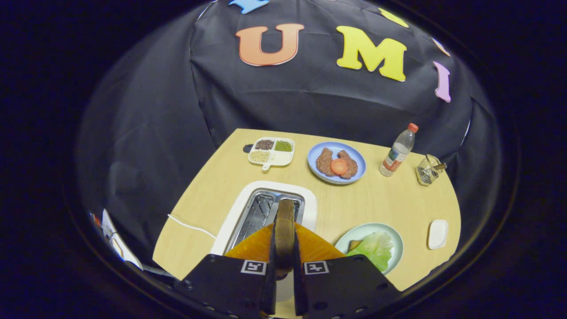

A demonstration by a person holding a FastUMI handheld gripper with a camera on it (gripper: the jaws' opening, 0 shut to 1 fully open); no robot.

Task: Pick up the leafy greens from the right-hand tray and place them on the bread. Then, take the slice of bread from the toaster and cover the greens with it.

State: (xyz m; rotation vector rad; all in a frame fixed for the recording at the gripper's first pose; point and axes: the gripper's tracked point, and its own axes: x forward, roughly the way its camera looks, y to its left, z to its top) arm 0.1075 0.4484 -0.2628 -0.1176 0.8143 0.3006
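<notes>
**Operator:** Black cloth encloses the booth on all sides; a pale wood worktop (pixel 390 199) stands in front of it. Report the layout, largest item first.

**Technician:** Toaster (pixel 234 221): white, just ahead of the fingers, slots facing up, white cord trailing off to one side. Blue plate (pixel 359 161): beyond the toaster, carrying meat pieces and a tomato slice. Green plate (pixel 354 237): beside the toaster, to the right of the fingers, holding leafy greens (pixel 376 248) laid over a darker piece, probably the base bread, though little of it shows. Further back: a divided tray of grains (pixel 272 152), a bottle (pixel 398 150) and a wire holder (pixel 429 169). A small white dish (pixel 437 234) lies near the green plate.

**Operator:** State of the hand-held gripper?

**Technician:** Hand-held gripper (pixel 284 266) is clenched on a bread slice (pixel 285 221). Both fingers press its flat faces, so the slice stands on edge between them, directly above the toaster slot. That vertical hold matches the slot orientation and suits a straight lift.

**Operator:** Task position?

**Technician:** Judged from the layout: greens appear placed; the covering step is in hand. The slice must travel right to the green plate and be turned flat before release. Risk: the leaf is loose and may shift under the slice.
</notes>
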